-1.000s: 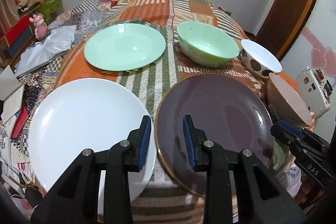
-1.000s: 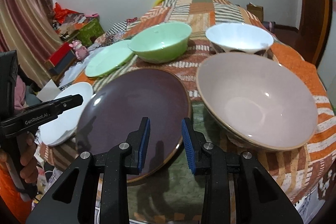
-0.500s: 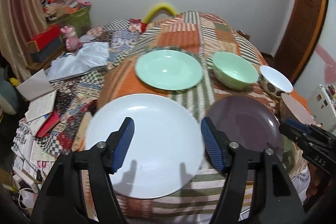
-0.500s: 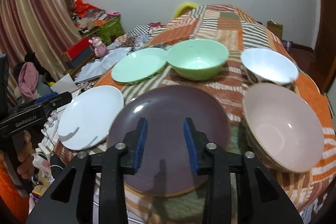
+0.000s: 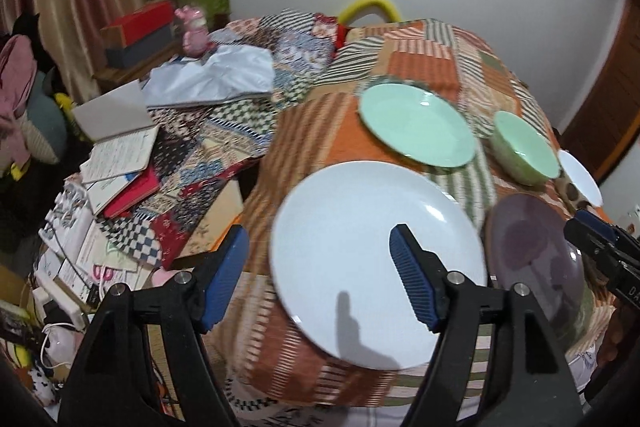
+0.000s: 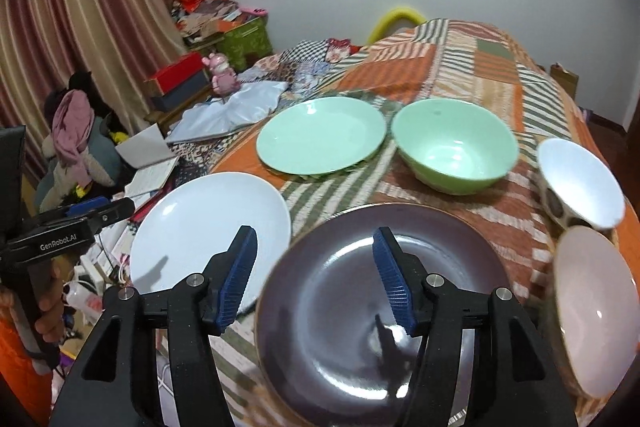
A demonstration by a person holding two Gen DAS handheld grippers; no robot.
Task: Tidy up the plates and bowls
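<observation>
On the patchwork-covered table lie a white plate [image 5: 372,259] [image 6: 208,247], a dark purple plate [image 6: 380,311] [image 5: 536,259], a mint plate [image 5: 416,125] [image 6: 320,141], a mint bowl [image 6: 454,155] [image 5: 524,153], a white spotted bowl [image 6: 580,183] and a pink bowl [image 6: 592,303]. My left gripper [image 5: 320,275] hovers above the white plate's near-left edge, jaws opening, nothing between them. My right gripper [image 6: 316,275] hangs over the purple plate's left rim, jaws opening and empty. Each gripper shows at the side of the other's view.
Left of the table is a low surface piled with notebooks [image 5: 120,155], a white plastic bag [image 5: 216,79], a pink toy [image 6: 222,73] and boxes [image 6: 176,83]. Curtains hang far left. A yellow chair back [image 6: 394,19] stands behind the table, a dark screen on the wall.
Both grippers have drawn back from the table and swung left, so more of the room shows. Both jaws have widened from nearly shut. The dishes have not moved.
</observation>
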